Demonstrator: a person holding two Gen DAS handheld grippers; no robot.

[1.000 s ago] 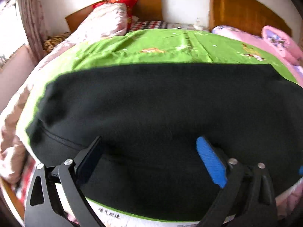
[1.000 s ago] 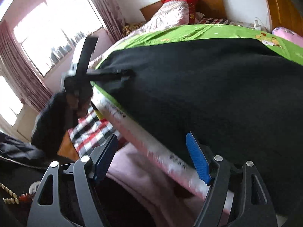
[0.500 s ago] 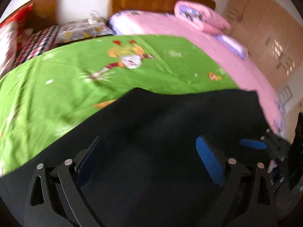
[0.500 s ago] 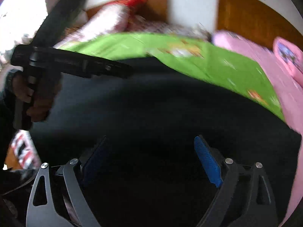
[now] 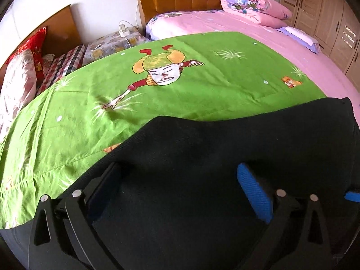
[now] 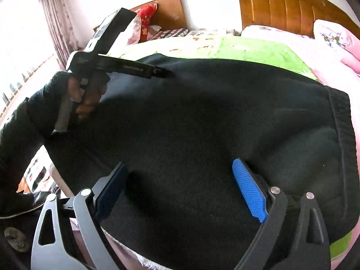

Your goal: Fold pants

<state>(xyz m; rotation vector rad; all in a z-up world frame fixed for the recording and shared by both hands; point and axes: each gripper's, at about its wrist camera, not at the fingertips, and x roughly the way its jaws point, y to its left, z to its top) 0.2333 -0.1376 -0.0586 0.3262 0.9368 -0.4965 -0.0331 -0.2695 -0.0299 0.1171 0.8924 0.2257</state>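
Pants point(image 5: 225, 157) lie on the sheet point(image 5: 112, 112) — pillows point(image 5: 254, 6) behind.

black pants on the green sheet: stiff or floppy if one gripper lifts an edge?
Likely floppy: the black pants lie draped and softly creased over the green sheet. Probably weighty for cloth; the fabric looks thick, fleecy. The ribbed band may give fingers a firmer, less slippery hold.
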